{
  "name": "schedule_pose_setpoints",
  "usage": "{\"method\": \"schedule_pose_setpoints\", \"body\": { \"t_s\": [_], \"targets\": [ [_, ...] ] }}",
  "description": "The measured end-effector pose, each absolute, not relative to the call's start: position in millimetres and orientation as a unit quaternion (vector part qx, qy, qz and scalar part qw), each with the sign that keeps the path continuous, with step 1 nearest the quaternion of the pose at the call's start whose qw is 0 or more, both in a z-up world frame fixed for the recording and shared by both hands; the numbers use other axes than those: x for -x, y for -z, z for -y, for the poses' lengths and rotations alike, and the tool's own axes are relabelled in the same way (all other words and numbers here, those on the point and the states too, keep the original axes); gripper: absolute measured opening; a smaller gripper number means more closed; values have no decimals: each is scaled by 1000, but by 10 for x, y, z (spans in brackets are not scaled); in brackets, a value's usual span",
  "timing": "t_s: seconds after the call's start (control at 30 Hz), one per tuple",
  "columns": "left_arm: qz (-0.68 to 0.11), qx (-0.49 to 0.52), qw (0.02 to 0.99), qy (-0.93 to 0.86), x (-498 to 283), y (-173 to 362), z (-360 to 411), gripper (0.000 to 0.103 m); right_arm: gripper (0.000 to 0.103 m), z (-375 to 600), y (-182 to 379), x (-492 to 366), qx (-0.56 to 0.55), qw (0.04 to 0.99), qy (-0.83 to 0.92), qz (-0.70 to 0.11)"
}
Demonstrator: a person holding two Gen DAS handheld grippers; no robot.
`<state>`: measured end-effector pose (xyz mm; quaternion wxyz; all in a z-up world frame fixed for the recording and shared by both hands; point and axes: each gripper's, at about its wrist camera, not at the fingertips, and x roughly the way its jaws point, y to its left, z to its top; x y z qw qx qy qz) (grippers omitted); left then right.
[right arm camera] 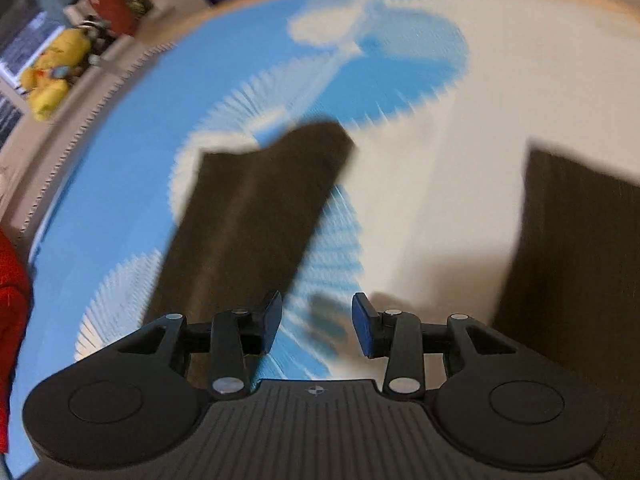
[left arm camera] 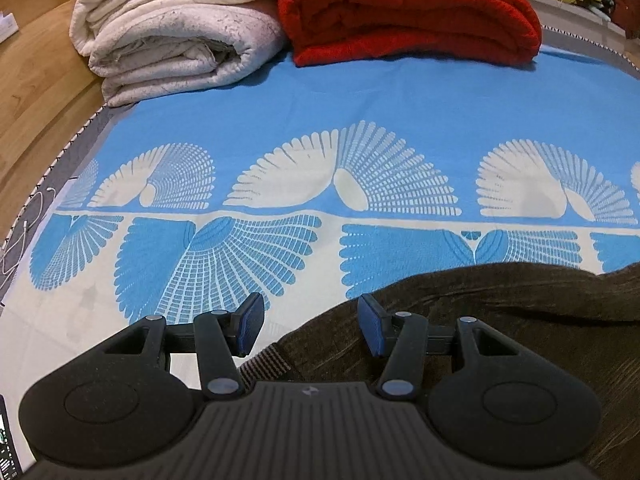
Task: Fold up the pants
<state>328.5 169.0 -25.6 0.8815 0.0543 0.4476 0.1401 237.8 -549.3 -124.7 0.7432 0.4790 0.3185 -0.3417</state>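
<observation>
Dark brown pants [left arm camera: 500, 320] lie on a blue and white patterned bedspread [left arm camera: 360, 100]. In the left wrist view their ribbed waistband corner [left arm camera: 266, 362] lies just under my left gripper [left arm camera: 312, 326], which is open and empty above that edge. In the blurred right wrist view one pant leg [right arm camera: 256, 216] stretches away ahead and to the left, and another dark part of the pants [right arm camera: 572, 264] lies at the right. My right gripper [right arm camera: 316, 328] is open and empty over the bedspread [right arm camera: 460, 160] between the two dark parts.
A folded white quilt [left arm camera: 176, 28] and a folded red blanket [left arm camera: 408, 12] lie at the far end of the bed. A wooden bed frame [left arm camera: 36, 92] runs along the left, with a white cable [left arm camera: 24, 236]. Yellow plush toys [right arm camera: 52, 76] sit on a ledge beyond the bed.
</observation>
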Motion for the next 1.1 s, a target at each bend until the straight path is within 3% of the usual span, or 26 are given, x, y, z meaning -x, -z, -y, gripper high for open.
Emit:
{"method": "schedule_pose_setpoints", "body": {
  "t_s": [0.23,0.27,0.3,0.33,0.47,0.57,0.6,0.63,0.67,0.7,0.87,1.1],
  "targets": [
    [-450,-62,880,-137,-3282,281,-1656,57,43,5406,1407,-2541,-530,757,255,-284],
    [-450,-63,880,-137,-3286,291,-1654,57,41,5400,1390,-2559,-537,756,253,-276],
    [-451,-64,879,-139,-3288,297,-1659,57,15,5396,1381,-2596,-538,756,251,-276],
    [-452,-63,879,-141,-3290,303,-1661,57,7,5388,1351,-2654,-523,761,259,-282],
    [-451,-59,879,-141,-3303,290,-1673,57,6,5305,1087,-2839,-477,796,268,-259],
    [-450,-59,881,-136,-3301,281,-1658,57,7,5110,653,-3023,-378,892,179,-171],
    [-450,-59,881,-136,-3301,281,-1655,57,16,5063,579,-3044,-359,907,158,-156],
    [-450,-59,881,-136,-3301,282,-1657,57,41,5074,596,-3061,-369,902,151,-167],
    [-450,-59,881,-137,-3301,283,-1663,57,52,5112,677,-3048,-397,887,155,-179],
    [-450,-58,880,-138,-3301,282,-1665,57,55,5151,799,-3003,-422,869,176,-192],
    [-449,-56,881,-138,-3300,278,-1678,57,56,5259,1267,-2764,-468,775,325,-272],
    [-449,-61,880,-140,-3280,267,-1704,57,56,5384,1471,-2976,-525,789,207,-245]
  ]
}}
